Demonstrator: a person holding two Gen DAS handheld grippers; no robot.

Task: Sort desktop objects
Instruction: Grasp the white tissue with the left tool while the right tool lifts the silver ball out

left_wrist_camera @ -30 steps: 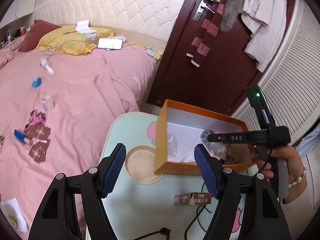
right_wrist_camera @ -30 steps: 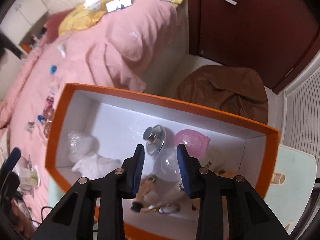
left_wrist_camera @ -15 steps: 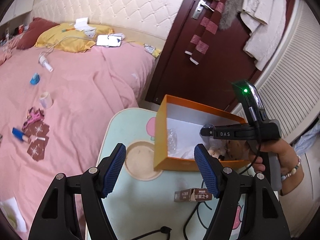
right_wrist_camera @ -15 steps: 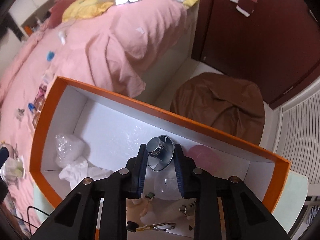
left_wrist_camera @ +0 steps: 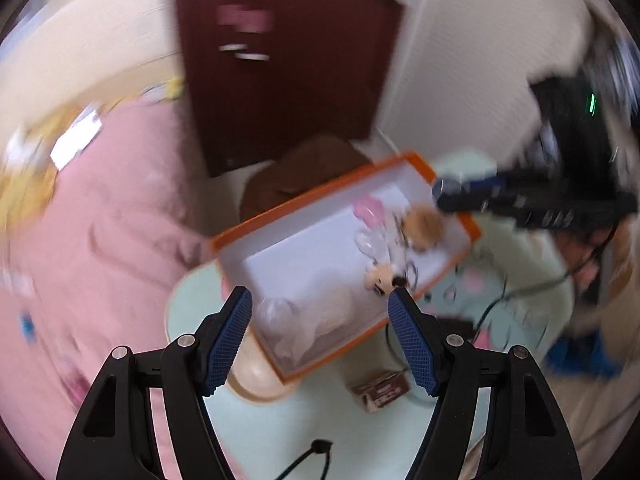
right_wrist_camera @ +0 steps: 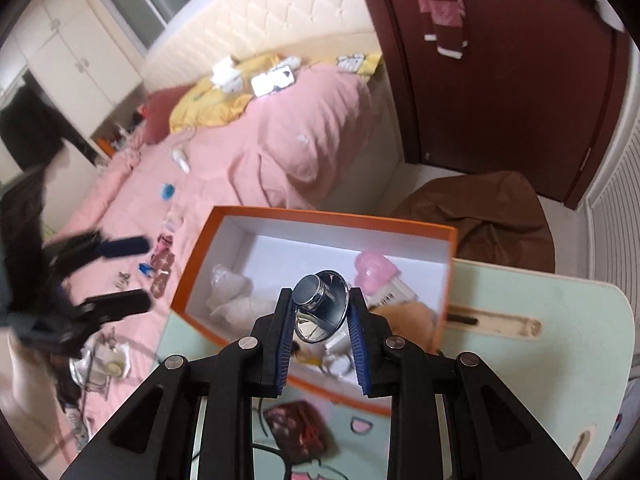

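The view is heavily motion-blurred. The left gripper [left_wrist_camera: 320,340] shows two blue-padded black fingers spread wide apart, with nothing between them. Beyond them an orange cardboard box with a white inside [left_wrist_camera: 466,222] sits tilted on the pale green desk [left_wrist_camera: 320,432], over its far edge. Inside the box lie a pink plastic piece [left_wrist_camera: 368,208], a tan fuzzy toy [left_wrist_camera: 422,224] and clear plastic wrapping [left_wrist_camera: 280,316]. A small brown carton [left_wrist_camera: 380,392] lies on the desk near the box's near corner. The right gripper [left_wrist_camera: 448,196], dark and blurred, reaches over the box's right end.
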